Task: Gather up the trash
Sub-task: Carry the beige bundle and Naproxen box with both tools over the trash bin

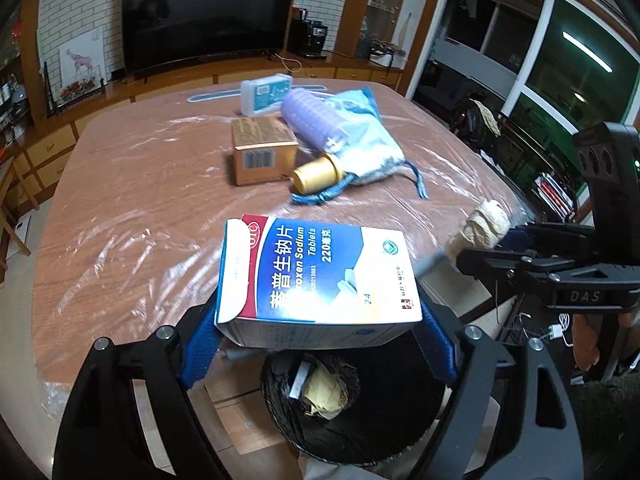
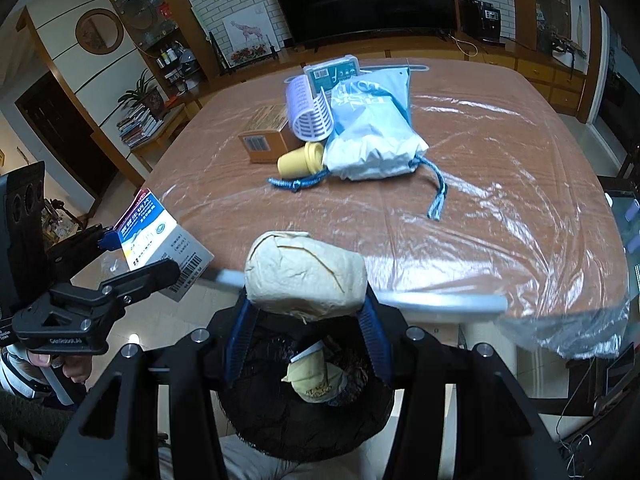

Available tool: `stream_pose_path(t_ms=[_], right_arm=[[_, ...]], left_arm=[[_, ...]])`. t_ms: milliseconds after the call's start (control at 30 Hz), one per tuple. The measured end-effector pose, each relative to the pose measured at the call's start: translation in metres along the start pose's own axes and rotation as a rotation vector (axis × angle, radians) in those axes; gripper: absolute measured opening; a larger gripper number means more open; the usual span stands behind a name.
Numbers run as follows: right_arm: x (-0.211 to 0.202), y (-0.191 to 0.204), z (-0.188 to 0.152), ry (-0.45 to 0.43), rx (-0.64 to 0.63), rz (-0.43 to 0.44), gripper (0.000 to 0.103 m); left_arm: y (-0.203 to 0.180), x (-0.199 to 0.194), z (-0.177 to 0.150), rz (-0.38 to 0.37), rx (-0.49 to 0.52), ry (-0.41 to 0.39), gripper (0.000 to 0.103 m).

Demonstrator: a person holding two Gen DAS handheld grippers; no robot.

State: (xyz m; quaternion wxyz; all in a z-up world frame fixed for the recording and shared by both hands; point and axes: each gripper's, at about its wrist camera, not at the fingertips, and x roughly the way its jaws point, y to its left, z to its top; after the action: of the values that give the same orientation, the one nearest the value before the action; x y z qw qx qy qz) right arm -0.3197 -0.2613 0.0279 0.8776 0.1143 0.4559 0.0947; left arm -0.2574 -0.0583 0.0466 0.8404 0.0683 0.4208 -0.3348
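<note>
A tablet box [image 1: 320,276] is clamped in the left tool [image 1: 320,344] and a paper wad [image 2: 306,276] in the right tool [image 2: 306,320], both held over the bin [image 2: 280,412] for dropping.

The medicine box [image 1: 316,276] hides the near part of the desk [image 1: 120,208] and the far rim of the black bin [image 1: 352,396] in the left wrist view. In the right wrist view the paper wad [image 2: 306,278] covers the bin's far rim; the blue pouch [image 2: 372,136] hides most of the clear case [image 2: 332,72].
</note>
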Motion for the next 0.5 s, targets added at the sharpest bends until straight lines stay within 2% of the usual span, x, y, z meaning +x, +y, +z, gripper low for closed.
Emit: stream_pose_path(t_ms=[500], right_arm=[[-0.008,0.001,-0.034,0.064,-0.002,0.015,0.049]], left_arm=[[-0.029,-0.006,-0.035,-0.059,0.083,0.075,0.085]])
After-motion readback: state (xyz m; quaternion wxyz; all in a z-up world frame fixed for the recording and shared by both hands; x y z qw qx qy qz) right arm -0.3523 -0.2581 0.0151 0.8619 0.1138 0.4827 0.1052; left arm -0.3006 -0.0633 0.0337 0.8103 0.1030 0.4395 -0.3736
